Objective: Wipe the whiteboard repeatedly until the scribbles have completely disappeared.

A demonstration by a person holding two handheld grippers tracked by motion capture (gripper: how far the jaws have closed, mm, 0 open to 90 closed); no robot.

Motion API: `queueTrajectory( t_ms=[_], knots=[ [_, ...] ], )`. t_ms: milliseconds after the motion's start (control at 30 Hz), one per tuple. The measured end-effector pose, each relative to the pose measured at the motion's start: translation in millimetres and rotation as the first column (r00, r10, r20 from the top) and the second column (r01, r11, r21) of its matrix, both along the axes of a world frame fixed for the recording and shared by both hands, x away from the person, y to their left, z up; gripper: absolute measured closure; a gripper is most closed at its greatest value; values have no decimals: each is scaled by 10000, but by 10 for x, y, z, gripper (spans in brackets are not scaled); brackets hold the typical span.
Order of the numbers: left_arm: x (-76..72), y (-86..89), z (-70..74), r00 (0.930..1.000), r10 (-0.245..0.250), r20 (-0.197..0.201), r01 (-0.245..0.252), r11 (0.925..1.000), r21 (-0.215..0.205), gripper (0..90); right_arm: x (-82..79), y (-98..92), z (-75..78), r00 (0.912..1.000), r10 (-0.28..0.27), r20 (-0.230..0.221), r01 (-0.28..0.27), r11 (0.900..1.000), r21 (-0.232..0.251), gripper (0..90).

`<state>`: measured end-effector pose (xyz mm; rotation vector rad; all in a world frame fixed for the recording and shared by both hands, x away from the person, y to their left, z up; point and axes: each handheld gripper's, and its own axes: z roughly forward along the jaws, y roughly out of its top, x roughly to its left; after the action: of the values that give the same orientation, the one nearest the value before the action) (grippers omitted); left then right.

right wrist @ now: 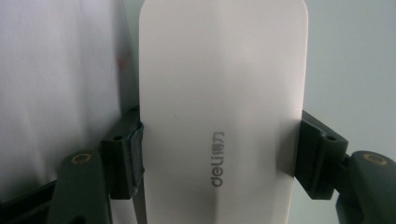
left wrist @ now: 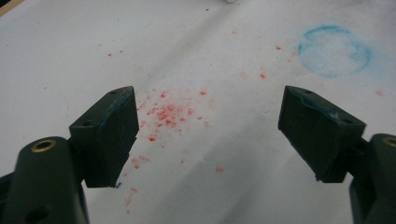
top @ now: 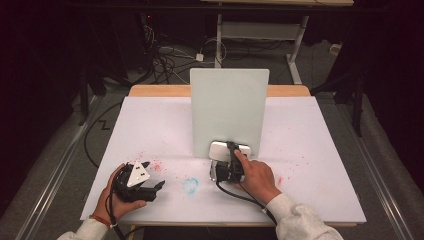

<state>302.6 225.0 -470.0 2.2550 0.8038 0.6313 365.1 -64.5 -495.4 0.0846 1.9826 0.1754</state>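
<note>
Between the right gripper's (right wrist: 219,154) clamped jaws: a white eraser (right wrist: 224,93) (rounded corners, grey "deli" lettering).

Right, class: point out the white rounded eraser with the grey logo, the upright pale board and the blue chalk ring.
White rounded eraser (right wrist: 219,93), right gripper view, its flat face.
Upright pale board (top: 227,107), high view, its front.
Blue chalk ring (left wrist: 334,50), left gripper view, its middle.

White sheet (top: 310,165) covered the table (top: 287,90), wood edge showing at the far side. Red specks (left wrist: 166,114) scattered at near left, a few more at right. Blue smudged ring (top: 190,185) near the front middle. Beyond the table: cables (top: 165,57) on the floor, a desk frame (top: 260,31).
</note>
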Motion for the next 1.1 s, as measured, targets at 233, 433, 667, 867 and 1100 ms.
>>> queueTrajectory(
  t_ms=[233, 433, 667, 867, 1100],
  knots=[
    [-11, 14, 4, 10000, 11, -5, -11, 10000, -32, 197, 55, 180, 142, 9997, -252, -14, 253, 9967, 772, 308],
    [-19, 28, 6, 10000, 7, 5, -7, 10000, -84, 196, 84, 309, 228, 9980, -633, 51, 620, 9890, 1344, 308],
    [-26, 37, 10, 10000, 40, 18, -39, 10000, -62, 195, 41, 327, 98, 9994, -338, -6, 338, 9949, 946, 309],
    [-43, 63, 25, 9997, 177, 172, -178, 9998, 62, 195, 7, -66, 39, 9969, -753, -228, 763, 9959, 480, 308],
    [-46, 81, 47, 9987, 411, 295, -411, 9992, 3, 195, -2, -602, 36, 9907, -1356, -114, 1353, 9906, -196, 309]
  ],
)
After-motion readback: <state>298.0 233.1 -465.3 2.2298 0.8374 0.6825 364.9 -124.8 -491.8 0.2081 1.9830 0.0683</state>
